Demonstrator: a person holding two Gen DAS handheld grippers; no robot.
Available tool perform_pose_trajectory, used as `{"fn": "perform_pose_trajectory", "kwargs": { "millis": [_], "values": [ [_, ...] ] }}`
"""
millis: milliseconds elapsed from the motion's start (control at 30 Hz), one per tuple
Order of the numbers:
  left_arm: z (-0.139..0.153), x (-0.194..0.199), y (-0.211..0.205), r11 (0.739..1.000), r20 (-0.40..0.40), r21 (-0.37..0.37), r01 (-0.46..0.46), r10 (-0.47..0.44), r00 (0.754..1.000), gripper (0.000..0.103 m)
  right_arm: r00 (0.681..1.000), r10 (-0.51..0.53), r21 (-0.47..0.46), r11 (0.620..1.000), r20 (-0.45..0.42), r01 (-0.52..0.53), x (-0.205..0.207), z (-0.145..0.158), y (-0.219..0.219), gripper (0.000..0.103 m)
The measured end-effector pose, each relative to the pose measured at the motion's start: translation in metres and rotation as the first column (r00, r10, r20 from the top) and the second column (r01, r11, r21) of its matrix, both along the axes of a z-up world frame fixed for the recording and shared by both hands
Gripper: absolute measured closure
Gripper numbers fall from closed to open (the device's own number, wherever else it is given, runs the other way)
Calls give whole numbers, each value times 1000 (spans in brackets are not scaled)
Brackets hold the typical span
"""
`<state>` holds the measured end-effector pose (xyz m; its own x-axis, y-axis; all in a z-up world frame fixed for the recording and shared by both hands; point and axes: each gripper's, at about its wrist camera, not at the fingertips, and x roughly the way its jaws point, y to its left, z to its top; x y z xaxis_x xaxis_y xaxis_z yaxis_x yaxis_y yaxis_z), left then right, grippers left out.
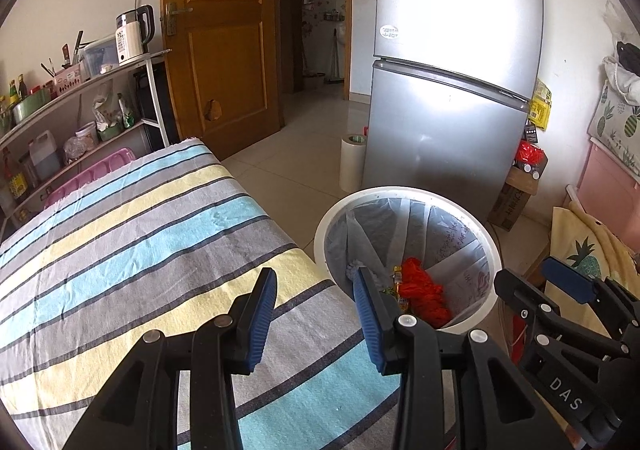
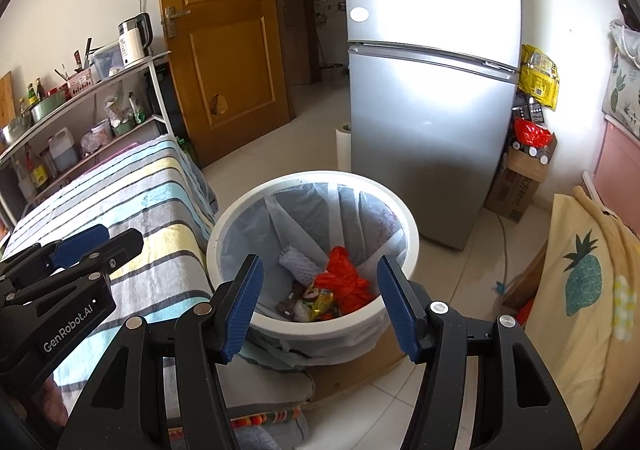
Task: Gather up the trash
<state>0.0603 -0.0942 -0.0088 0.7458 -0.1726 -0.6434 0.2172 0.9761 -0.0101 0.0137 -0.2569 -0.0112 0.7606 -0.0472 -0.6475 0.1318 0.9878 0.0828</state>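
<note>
Trash bin (image 2: pixel 404 218) (lined) — apparently part-filled.

the bin (image 2: pixel 412 246) is white, lined with a pale grey, see-through bag (image 2: pixel 304 218). inside the bin lie an orange-red plastic bag (image 2: pixel 344 282), a white foam net (image 2: pixel 300 262) and a yellow wrapper (image 2: pixel 322 304). left of the bin, a cloth (image 1: pixel 140 234) striped in light blue, pale yellow and grey with thin dark lines. behind the bin, a silver fridge (image 2: pixel 432 110). both grippers, left (image 1: pixel 316 318) and right (image 2: pixel 320 306), are black with blue pads.
</note>
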Motion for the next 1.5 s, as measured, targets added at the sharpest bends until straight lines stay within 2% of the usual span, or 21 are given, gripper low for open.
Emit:
{"fn": "perform_pose_trajectory", "kwargs": {
  "millis": [1500],
  "values": [
    [1,0,4,1000,-10,-7,-11,11,1000,63,1000,15,-2,1000,-7,-15,-1,-1,5,43]
  ]
}}
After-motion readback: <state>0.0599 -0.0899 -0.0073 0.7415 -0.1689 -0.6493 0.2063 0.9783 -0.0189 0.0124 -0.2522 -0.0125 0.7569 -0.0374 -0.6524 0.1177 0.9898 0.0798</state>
